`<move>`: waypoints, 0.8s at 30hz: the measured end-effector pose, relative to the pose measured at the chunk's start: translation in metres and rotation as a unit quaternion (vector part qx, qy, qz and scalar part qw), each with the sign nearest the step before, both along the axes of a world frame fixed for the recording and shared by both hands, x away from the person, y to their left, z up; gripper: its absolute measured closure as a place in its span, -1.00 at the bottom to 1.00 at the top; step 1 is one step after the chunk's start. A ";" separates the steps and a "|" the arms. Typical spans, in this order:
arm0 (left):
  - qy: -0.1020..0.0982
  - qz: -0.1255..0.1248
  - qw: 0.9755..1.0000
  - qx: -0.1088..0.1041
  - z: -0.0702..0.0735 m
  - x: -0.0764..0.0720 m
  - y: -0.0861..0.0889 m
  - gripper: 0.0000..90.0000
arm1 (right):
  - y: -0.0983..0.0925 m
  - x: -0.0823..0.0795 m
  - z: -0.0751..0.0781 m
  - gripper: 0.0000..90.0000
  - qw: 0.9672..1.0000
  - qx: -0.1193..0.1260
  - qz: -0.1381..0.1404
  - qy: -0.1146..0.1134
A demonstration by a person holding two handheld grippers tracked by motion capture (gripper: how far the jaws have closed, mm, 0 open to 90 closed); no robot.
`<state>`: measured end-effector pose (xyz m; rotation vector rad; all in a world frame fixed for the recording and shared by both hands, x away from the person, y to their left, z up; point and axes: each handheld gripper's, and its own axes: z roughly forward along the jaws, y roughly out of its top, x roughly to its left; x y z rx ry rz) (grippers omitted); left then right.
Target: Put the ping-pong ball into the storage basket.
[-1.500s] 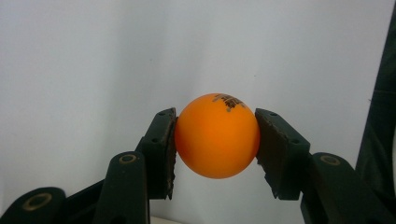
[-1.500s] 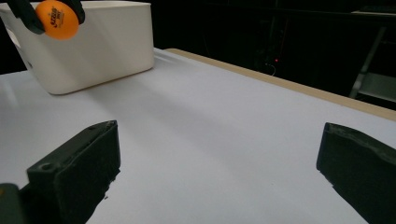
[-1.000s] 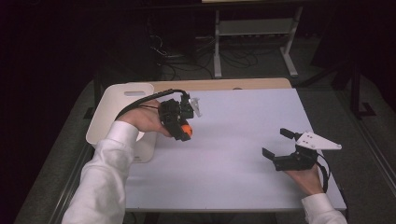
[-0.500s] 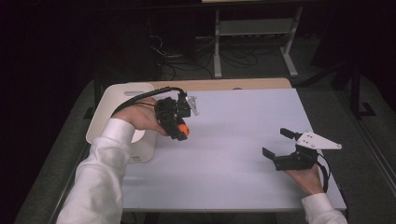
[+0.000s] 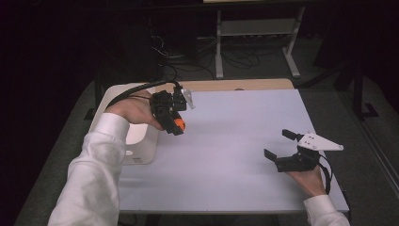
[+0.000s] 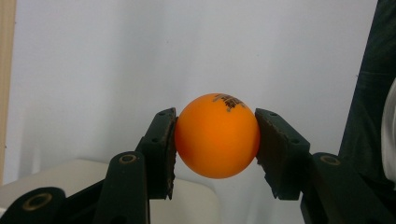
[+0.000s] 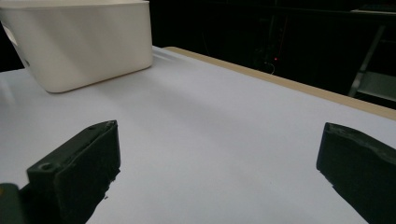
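A dark room with cables and a metal stand lies behind a white desk (image 5: 235,141) edged in pale wood at its far side. A white bin (image 5: 141,141) sits at the desk's left edge. The left claw (image 5: 175,123) is clenched on an orange ball (image 6: 217,135), its two black pads pressing the ball's sides at about its widest line, with a dark printed mark showing on top. In the high view the ball (image 5: 179,124) hangs above the desk just beside the bin's right wall. The right claw (image 5: 282,147) rests low over the desk's right part, jaws spread wide with nothing between them.

The ball looks like a table-tennis ball, so probably very light, hollow, smooth and rigid, yet easy to dent if squeezed hard. A light pinch across the middle, as here, seems the safest hold; off-centre pressure could let it pop out.

Compared with a second ago, the left hand has drawn back toward the bin, carrying the ball closer to its rim, while the right claw has stayed where it was
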<state>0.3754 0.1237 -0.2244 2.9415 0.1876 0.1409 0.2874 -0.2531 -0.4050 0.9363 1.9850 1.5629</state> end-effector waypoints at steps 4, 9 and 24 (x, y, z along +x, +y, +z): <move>-0.004 0.002 1.000 0.002 0.007 0.001 0.005 0.13 | 0.001 0.000 0.000 -1.00 1.000 -0.002 0.000 0.000; -0.022 0.007 1.000 0.014 0.024 0.003 0.015 0.13 | 0.001 0.000 0.000 -1.00 1.000 -0.002 0.000 -0.001; -0.031 0.013 0.999 0.007 0.035 0.008 0.039 0.13 | -0.002 -0.001 0.001 -1.00 1.000 -0.003 -0.006 -0.002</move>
